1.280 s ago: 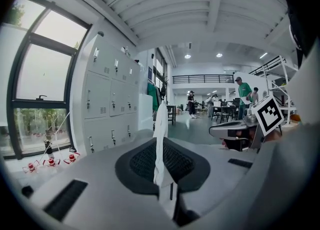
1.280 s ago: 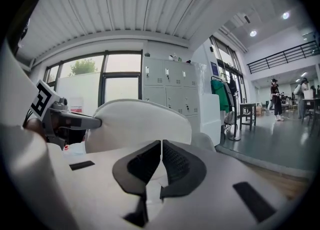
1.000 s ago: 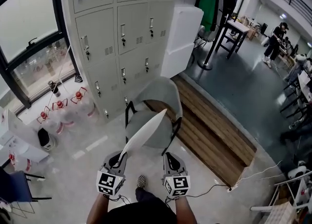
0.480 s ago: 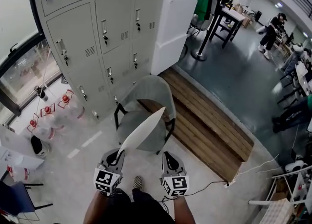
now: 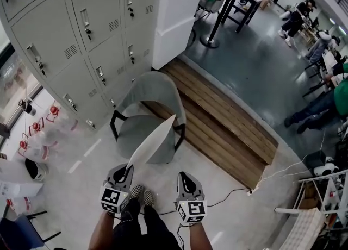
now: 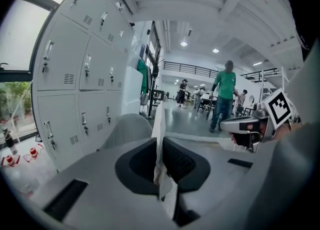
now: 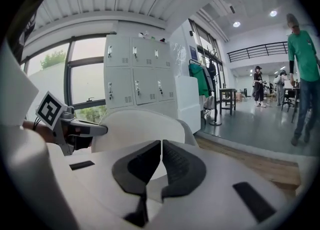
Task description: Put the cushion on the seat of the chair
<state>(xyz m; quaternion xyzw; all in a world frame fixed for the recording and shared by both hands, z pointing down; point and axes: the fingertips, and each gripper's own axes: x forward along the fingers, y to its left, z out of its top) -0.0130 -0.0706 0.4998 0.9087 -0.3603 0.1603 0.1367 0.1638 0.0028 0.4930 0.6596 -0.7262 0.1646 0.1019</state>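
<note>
A grey chair [image 5: 142, 114] with a curved back stands on the floor in front of me, its seat bare. A flat white cushion [image 5: 152, 142] stands on edge over the chair's near side, tilted up to the right. My left gripper [image 5: 126, 172] is shut on its lower corner. In the left gripper view the cushion's thin edge [image 6: 159, 131] runs up between the pads, with the chair back [image 6: 129, 126] behind. My right gripper [image 5: 184, 177] is beside it, shut and empty, apart from the cushion. The right gripper view shows the cushion's face [image 7: 131, 124] beyond the right gripper [image 7: 161, 158].
Grey lockers [image 5: 81, 31] stand behind the chair, with a white cabinet [image 5: 176, 15] beside them. A wooden platform [image 5: 223, 129] lies to the right, and a cable with a power strip [image 5: 251, 190] beyond it. Water bottles [image 5: 38, 129] sit at the left. People stand far right.
Both grippers and the cushion have come closer to the chair and lower. The cushion stays in the left gripper. The right gripper is still shut and empty.
</note>
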